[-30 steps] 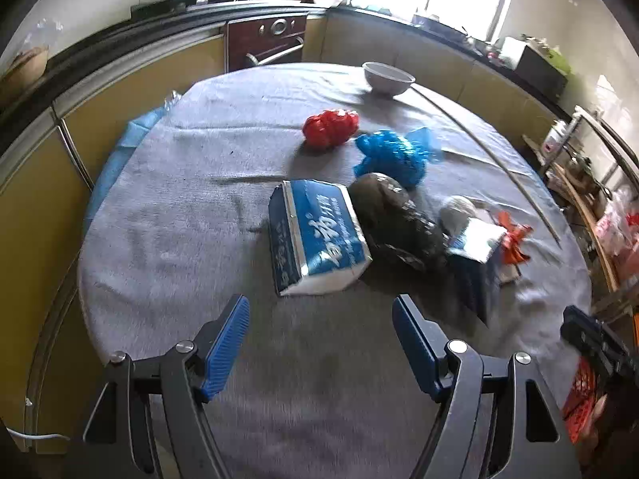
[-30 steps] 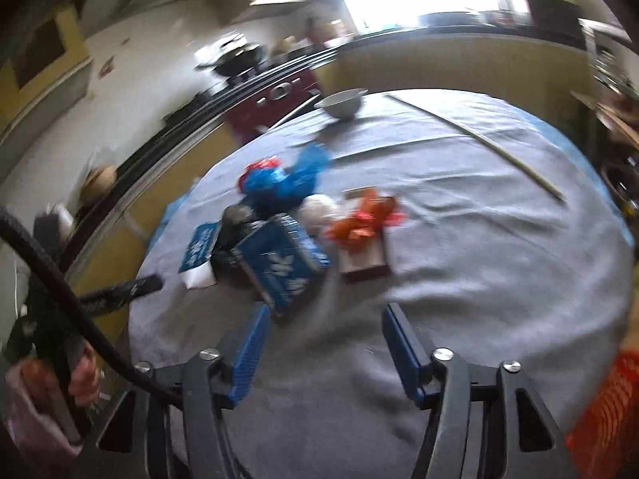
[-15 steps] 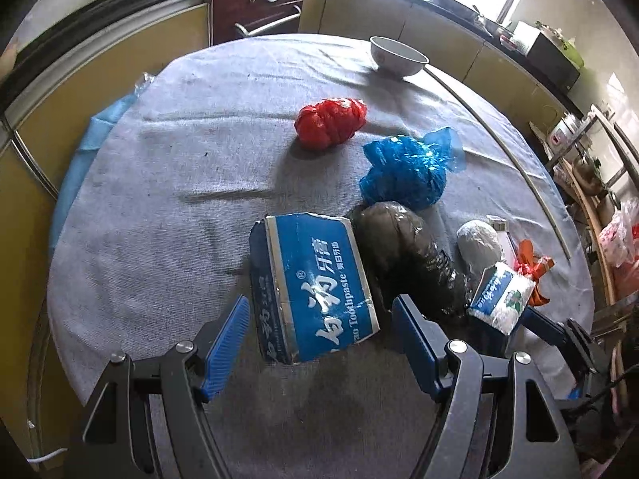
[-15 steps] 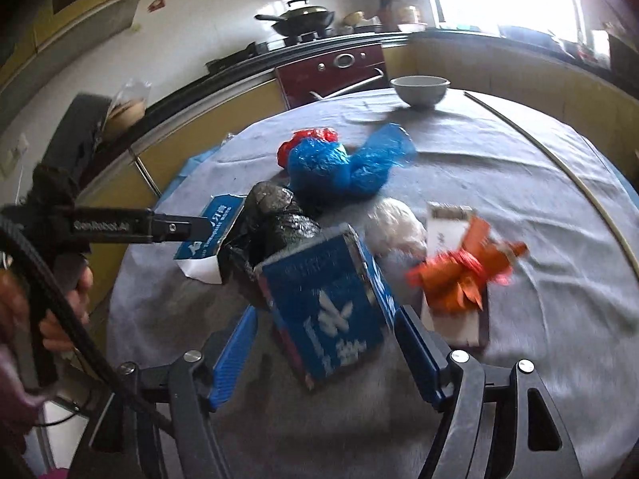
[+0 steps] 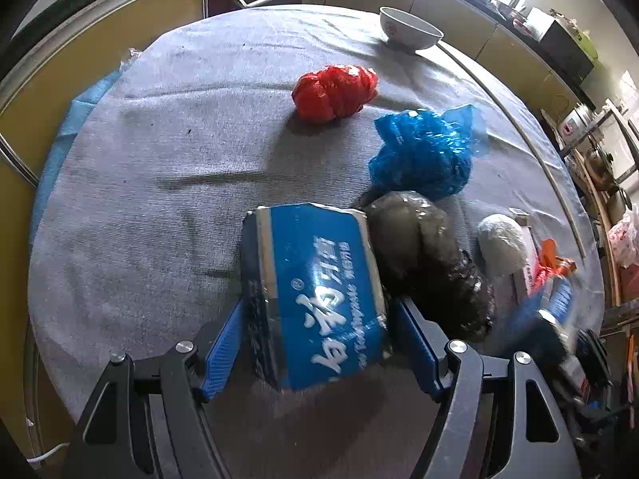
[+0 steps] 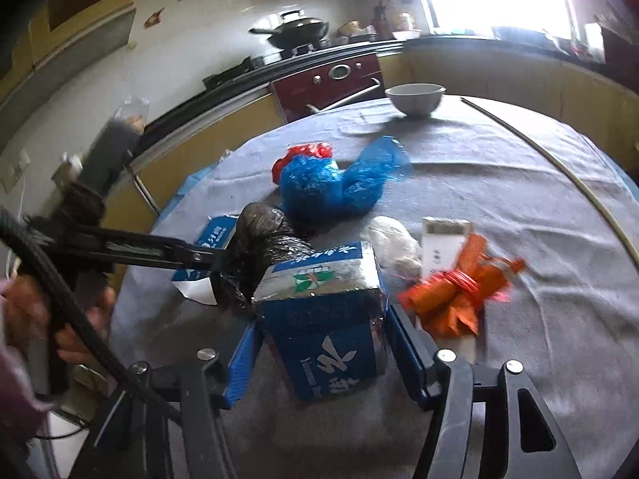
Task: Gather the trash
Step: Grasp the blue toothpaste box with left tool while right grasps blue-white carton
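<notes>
Trash lies on a round table with a grey cloth (image 5: 159, 167). My left gripper (image 5: 315, 343) is open, its blue pads on either side of a flattened blue toothpaste box (image 5: 319, 287); contact cannot be told. My right gripper (image 6: 319, 355) is open around a second blue box (image 6: 327, 319) that stands on the cloth. A black bag (image 5: 423, 255) lies between the boxes and also shows in the right wrist view (image 6: 263, 247). A blue bag (image 5: 423, 155), a red bag (image 5: 335, 92), a white wad (image 5: 499, 239) and an orange wrapper (image 6: 455, 291) lie around them.
A white bowl (image 5: 411, 34) stands at the table's far edge. A thin stick (image 6: 559, 171) lies across the right side of the cloth. A white card (image 6: 443, 247) lies under the orange wrapper. Kitchen counters and a dark red oven (image 6: 331, 80) ring the table.
Both grippers moved forward and down to the table. The left one now straddles the flat blue box and the right one straddles the standing blue box. Both stay open.
</notes>
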A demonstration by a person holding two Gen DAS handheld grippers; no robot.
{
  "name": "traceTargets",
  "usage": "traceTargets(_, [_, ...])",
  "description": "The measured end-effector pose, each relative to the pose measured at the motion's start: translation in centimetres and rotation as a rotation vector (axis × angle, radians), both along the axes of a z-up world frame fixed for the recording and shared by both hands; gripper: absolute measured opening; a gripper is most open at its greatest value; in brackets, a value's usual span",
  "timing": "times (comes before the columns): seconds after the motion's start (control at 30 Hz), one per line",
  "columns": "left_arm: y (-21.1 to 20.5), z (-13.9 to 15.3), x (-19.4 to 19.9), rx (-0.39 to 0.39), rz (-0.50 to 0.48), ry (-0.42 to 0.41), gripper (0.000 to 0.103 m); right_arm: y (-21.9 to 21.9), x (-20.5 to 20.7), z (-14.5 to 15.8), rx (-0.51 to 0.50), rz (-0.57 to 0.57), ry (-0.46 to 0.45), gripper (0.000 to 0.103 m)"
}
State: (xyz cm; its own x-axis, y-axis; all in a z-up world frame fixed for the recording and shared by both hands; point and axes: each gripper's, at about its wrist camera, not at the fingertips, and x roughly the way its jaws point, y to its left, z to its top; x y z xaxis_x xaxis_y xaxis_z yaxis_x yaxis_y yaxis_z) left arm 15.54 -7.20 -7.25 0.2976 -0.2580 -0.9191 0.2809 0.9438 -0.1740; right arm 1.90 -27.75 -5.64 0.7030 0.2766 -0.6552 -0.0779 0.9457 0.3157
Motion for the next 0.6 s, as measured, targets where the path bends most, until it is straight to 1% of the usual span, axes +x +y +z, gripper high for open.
traceTargets(0.13, [0.7,-0.8,0.6,-0.034,0.031,0.013,0.075,-1.5,-2.1,0.7,0.060,-0.045,-0.008,0.062])
traceTargets(0.2, [1.2,-1.0,0.7,-0.051,0.047,0.012,0.072,-1.9,-3.2,0.8,0.081,-0.065,-0.014,0.062])
traceTargets(0.27, [1.6,-1.0,0.5,-0.053,0.056,0.006,0.064,-2.2,-4.1,0.8,0.096,-0.083,-0.015,0.062])
traceTargets(0.33, [2.1,-0.8,0.3,-0.064,0.065,0.005,0.060,-2.3,-4.8,0.6,0.106,-0.095,-0.012,0.062])
traceTargets(0.43, [2.6,-0.5,-0.6,-0.071,0.066,-0.001,0.059,-2.5,-5.9,0.5,0.114,-0.106,-0.010,0.062])
traceTargets(0.53, [2.9,0.2,-1.9,-0.071,0.056,-0.030,0.059,-2.6,-7.1,0.7,0.119,-0.122,-0.017,0.062])
traceTargets(0.6, [3.2,1.0,-3.1,-0.087,0.047,-0.050,0.059,-2.7,-7.7,0.8,0.126,-0.132,-0.016,0.062])
